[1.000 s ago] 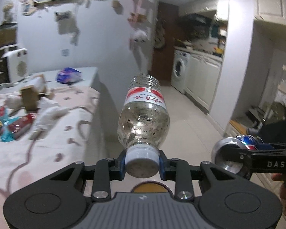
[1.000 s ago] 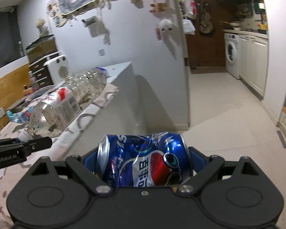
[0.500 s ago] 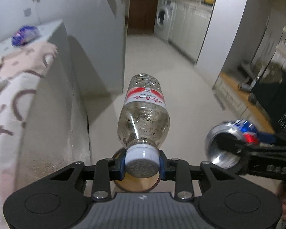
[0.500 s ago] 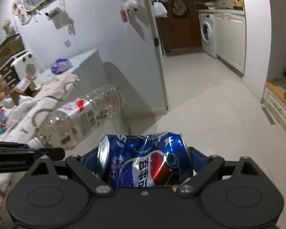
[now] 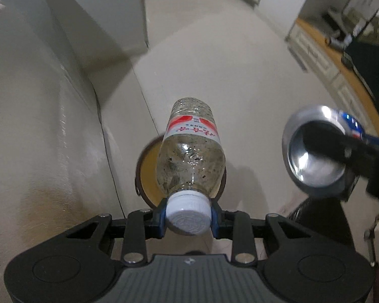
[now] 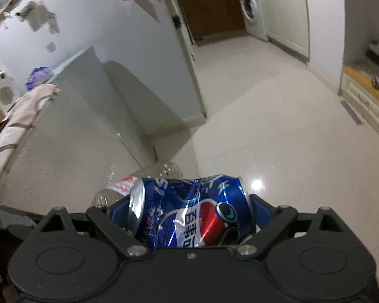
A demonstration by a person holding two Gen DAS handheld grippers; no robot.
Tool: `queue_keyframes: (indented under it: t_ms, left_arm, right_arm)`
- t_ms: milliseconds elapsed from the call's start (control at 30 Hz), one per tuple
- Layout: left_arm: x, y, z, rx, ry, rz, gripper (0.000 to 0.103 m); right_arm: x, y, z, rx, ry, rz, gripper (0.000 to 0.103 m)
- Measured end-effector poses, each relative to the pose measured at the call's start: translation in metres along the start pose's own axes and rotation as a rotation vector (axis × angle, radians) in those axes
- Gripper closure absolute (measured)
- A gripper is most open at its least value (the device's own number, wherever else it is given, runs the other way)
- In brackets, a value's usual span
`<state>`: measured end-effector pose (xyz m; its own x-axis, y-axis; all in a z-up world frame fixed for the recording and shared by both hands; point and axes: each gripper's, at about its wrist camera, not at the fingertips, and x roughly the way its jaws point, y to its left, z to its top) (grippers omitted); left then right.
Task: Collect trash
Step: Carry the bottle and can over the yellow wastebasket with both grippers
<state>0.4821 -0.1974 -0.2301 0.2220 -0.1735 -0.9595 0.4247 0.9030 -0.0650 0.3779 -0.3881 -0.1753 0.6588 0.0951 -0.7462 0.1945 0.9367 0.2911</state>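
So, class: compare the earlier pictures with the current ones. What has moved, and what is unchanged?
Both hand-held grippers tipped downward: table and wall slid out of view, floor fills the views, and a round bin appeared under the plastic bottle. Unchanged: left hand-held gripper clamps the bottle's cap, right hand-held gripper the crushed can.

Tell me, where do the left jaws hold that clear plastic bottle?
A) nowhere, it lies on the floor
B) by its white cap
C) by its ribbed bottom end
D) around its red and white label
B: in the left wrist view the blue pads clamp either side of the white cap of the bottle.
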Motion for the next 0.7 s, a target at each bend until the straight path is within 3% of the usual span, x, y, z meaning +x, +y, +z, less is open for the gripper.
queue_keyframes:
  t_ms: [167,300,433,567,633,700]
  left_arm:
    - [0.048,-0.001,0.014,0.04,0.12,-0.028,0.07]
    - [0.083,-0.002,0.017,0.069,0.195,0.004,0.07]
    - [0.101,0.0,0.018,0.087,0.216,0.04,0.07]
    - [0.105,0.003,0.021,0.026,0.213,0.052,0.069]
    - [0.103,0.005,0.025,0.008,0.184,0.079,0.059]
    - [0.101,0.007,0.027,-0.004,0.157,0.106,0.025]
  right_arm:
    - [0.041,-0.012,0.001,0.072,0.048,-0.021,0.009]
    - [0.074,-0.014,0.001,0.119,0.085,-0.014,0.009]
    - [0.111,-0.013,-0.004,0.159,0.131,-0.013,0.009]
    - [0.143,-0.013,-0.008,0.213,0.168,-0.014,0.009]
    - [0.156,-0.012,-0.011,0.241,0.181,-0.014,0.009]
    - [0.167,-0.013,-0.014,0.265,0.188,-0.015,0.009]
